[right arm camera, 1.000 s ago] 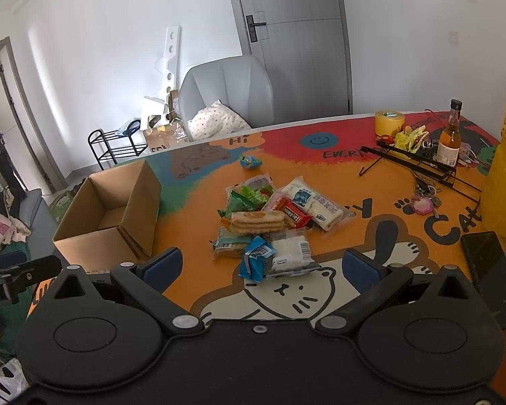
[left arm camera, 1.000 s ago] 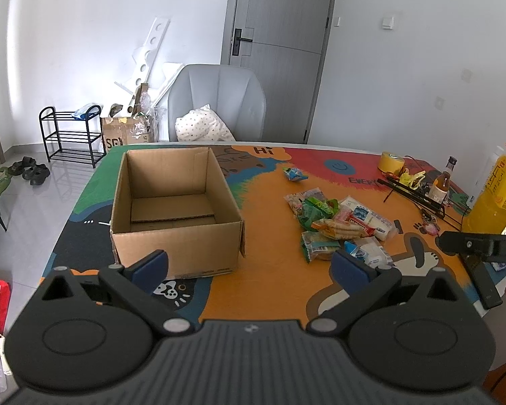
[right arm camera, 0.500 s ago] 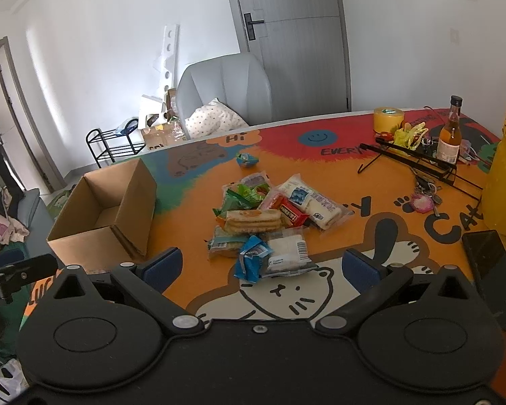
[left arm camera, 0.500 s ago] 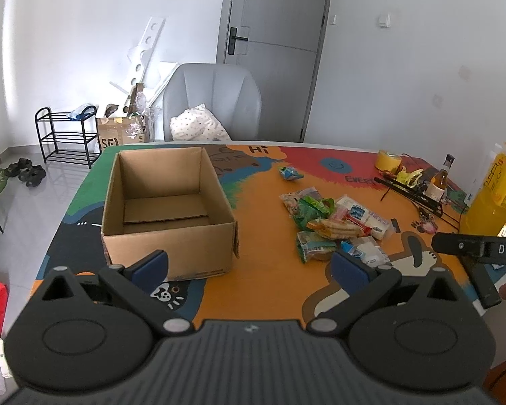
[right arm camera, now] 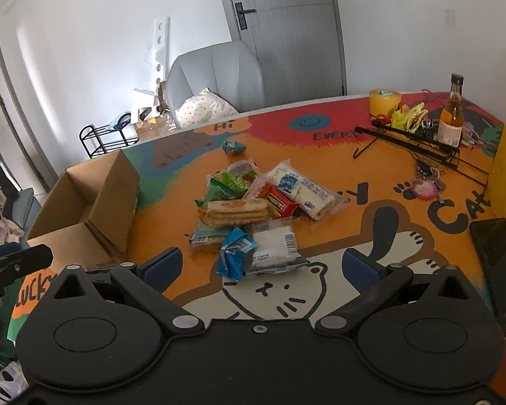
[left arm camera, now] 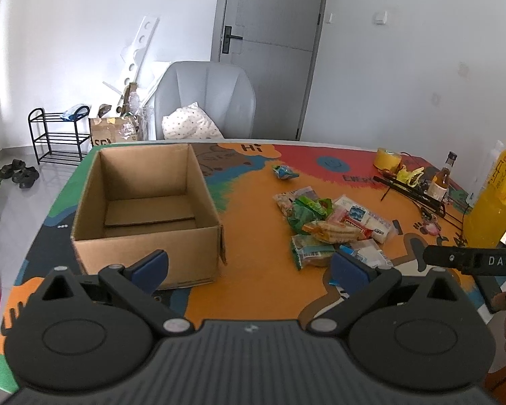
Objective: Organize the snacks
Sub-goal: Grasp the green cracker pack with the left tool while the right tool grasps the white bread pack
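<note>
A pile of wrapped snacks (left arm camera: 330, 229) lies on the colourful table, also in the right wrist view (right arm camera: 253, 209). A small blue packet (left arm camera: 283, 172) lies apart behind it. An open, empty cardboard box (left arm camera: 145, 209) stands left of the pile; it shows in the right wrist view (right arm camera: 84, 209). My left gripper (left arm camera: 249, 266) is open and empty, above the table's near edge in front of the box. My right gripper (right arm camera: 261, 266) is open and empty, just short of the nearest blue and white packets (right arm camera: 256, 253).
A large yellow bottle (left arm camera: 492, 199), a small glass bottle (right arm camera: 452, 114), a yellow tape roll (right arm camera: 384, 101), a black wire stand (right arm camera: 415, 141), keys (right arm camera: 425, 185) and a dark phone (right arm camera: 496, 246) sit on the right. A grey chair (left arm camera: 205, 101) stands behind the table.
Both grippers have eased slightly closer to the table; the box and the snack pile sit a little nearer in view. Nothing was grasped or moved.
</note>
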{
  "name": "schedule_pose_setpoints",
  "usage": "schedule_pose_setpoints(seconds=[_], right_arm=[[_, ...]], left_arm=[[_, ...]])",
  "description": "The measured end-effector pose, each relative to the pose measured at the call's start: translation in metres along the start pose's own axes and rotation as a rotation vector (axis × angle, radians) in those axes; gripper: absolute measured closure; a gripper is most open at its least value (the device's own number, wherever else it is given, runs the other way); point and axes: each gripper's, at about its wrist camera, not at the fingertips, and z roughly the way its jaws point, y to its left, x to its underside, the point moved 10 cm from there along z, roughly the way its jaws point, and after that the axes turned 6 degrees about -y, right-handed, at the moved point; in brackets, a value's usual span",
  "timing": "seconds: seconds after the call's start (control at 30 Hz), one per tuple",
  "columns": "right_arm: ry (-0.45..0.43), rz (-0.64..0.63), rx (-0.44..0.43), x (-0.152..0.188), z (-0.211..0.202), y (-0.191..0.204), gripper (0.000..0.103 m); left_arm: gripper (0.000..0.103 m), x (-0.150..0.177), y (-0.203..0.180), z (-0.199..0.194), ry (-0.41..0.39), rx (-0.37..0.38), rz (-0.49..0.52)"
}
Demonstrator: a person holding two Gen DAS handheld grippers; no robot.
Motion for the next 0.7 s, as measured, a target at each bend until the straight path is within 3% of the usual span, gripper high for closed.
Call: schedule_pose_setpoints(seconds=[0.27, 0.7], right_arm=[[-0.002, -0.001, -0.038, 0.007, 0.019, -0.005, 0.0], [0.027, 0.001, -0.047, 0.017, 0.055, -0.017, 0.0]], left_arm=[[0.003, 0.003, -0.014, 0.024, -0.003, 0.056, -0.018], [0.003, 0.02, -0.043, 0.069, 0.073, 0.155, 0.014]])
